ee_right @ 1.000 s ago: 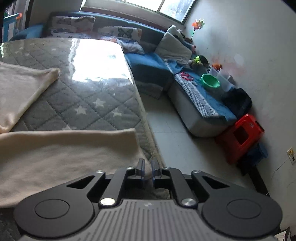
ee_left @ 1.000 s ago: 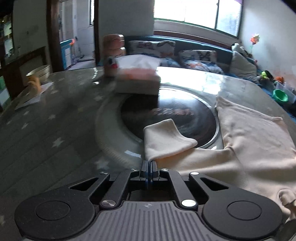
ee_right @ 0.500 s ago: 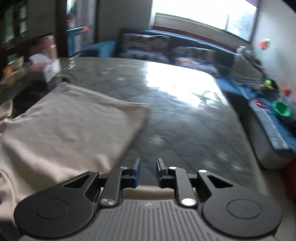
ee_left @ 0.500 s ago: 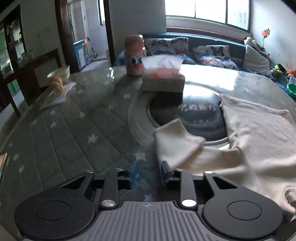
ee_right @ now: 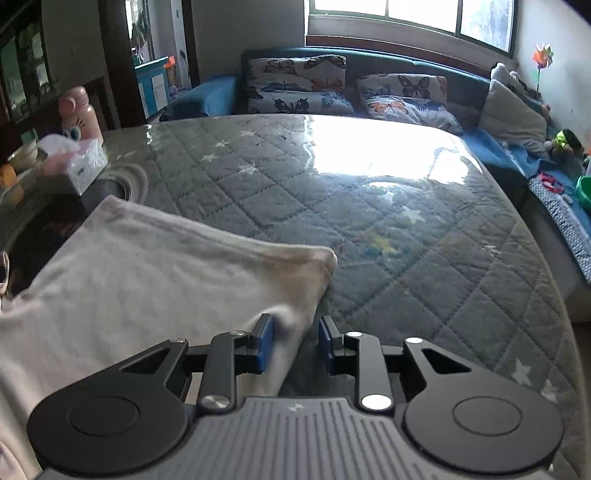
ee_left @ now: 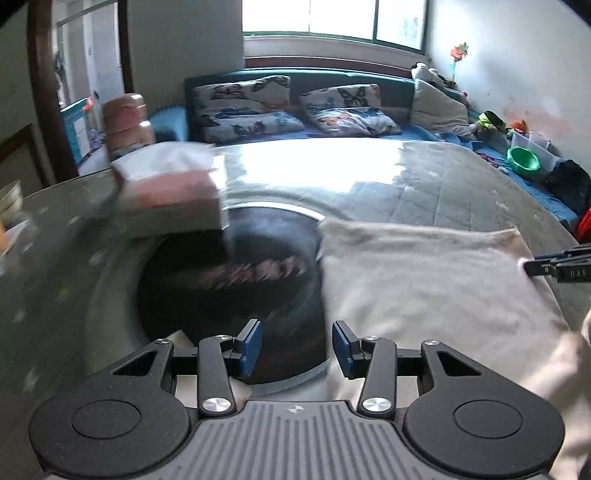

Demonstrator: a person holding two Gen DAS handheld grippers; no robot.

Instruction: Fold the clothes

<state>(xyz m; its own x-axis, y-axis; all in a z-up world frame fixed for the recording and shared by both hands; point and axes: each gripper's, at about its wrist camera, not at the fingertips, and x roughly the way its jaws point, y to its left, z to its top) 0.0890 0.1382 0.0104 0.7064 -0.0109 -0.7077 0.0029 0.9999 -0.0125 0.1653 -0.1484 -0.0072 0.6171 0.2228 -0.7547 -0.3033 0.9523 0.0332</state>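
The cream garment (ee_right: 155,295) lies flat on the bench (ee_right: 424,266), its side edge running between the right claw (ee_right: 293,343) fingers, which are opening and not pressing it. Bare bench stretches ahead and right. The left claw (ee_left: 293,349) is spread, empty, at the garment's other edge. The tissue box (ee_left: 170,199) is blurred

Daylight from the rear window (ee_right: 410,18), glare on the glossy tabletop (ee_right: 369,155), left-view motion blur, fisheye edges.
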